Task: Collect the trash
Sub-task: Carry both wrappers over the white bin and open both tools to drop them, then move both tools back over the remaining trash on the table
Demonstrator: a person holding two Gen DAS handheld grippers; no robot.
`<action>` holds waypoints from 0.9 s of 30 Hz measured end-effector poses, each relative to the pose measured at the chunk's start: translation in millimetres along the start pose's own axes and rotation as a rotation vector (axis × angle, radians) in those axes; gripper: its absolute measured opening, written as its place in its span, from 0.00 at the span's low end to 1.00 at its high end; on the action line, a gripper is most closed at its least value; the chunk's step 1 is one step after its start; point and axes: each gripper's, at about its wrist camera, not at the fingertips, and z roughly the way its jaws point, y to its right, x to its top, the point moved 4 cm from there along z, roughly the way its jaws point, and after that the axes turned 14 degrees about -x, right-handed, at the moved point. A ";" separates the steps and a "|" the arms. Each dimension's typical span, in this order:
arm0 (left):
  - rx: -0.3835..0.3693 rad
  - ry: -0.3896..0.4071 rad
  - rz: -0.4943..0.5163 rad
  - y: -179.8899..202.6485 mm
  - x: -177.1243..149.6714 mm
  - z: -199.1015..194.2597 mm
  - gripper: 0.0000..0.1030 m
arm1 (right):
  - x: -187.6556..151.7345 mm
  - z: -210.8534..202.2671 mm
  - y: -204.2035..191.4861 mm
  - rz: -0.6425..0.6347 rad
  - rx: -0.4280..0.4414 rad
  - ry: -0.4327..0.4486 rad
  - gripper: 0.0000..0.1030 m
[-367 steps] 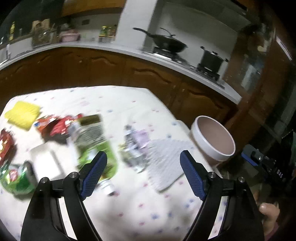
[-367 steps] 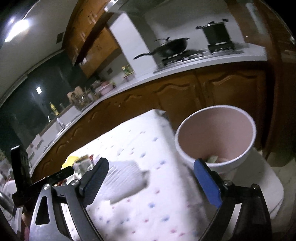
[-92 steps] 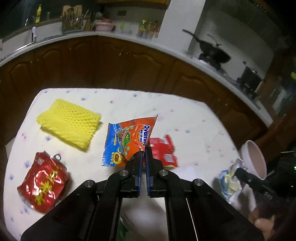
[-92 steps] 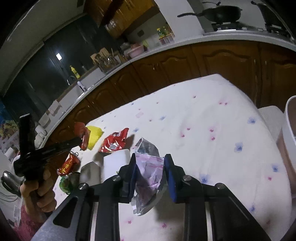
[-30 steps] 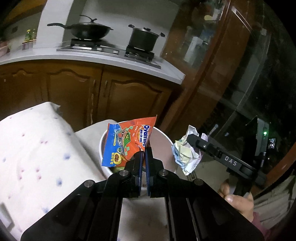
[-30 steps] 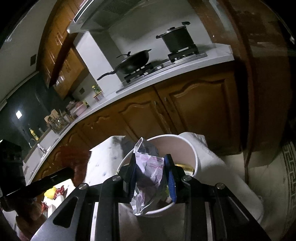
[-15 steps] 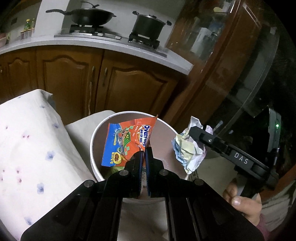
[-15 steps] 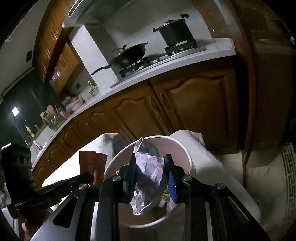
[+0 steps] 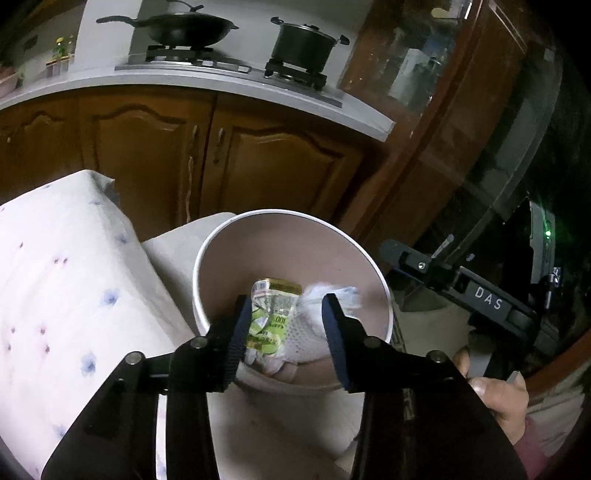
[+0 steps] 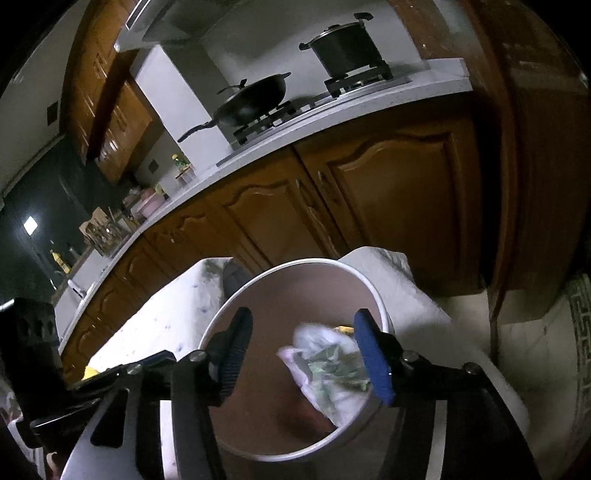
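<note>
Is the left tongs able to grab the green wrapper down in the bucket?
Probably yes. The left tongs have just been opening, with nothing gripped, right above the bucket. Its top is open, and the green wrapper lies on top of the pile, uncovered.

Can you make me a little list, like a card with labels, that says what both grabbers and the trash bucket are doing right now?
left gripper: open, over the bucket, jaws just opened, nothing pinched
right gripper: open, over the bucket, jaws just opened, crumpled wrapper falling loose between them
bucket: white, round, beside the flowered tablecloth
inside bucket: green label wrapper, white foam net
stove behind: wok, pot
</note>
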 end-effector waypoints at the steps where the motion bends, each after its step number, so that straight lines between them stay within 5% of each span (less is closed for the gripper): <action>1: -0.002 0.003 -0.004 -0.5 -1.1 -3.1 0.39 | -0.1 -1.1 -0.1 0.001 0.001 0.002 0.60; 9: 0.016 0.037 -0.048 -11.9 -11.2 -31.8 0.43 | -3.2 -12.0 -10.7 -0.009 0.014 0.016 0.60; 19: 0.071 0.103 -0.115 -27.4 -35.4 -88.3 0.45 | -14.5 -36.8 -32.2 -0.013 0.059 0.041 0.73; 27: 0.176 0.162 -0.179 -45.1 -63.6 -141.5 0.50 | -36.2 -53.4 -61.8 -0.041 0.106 0.035 0.78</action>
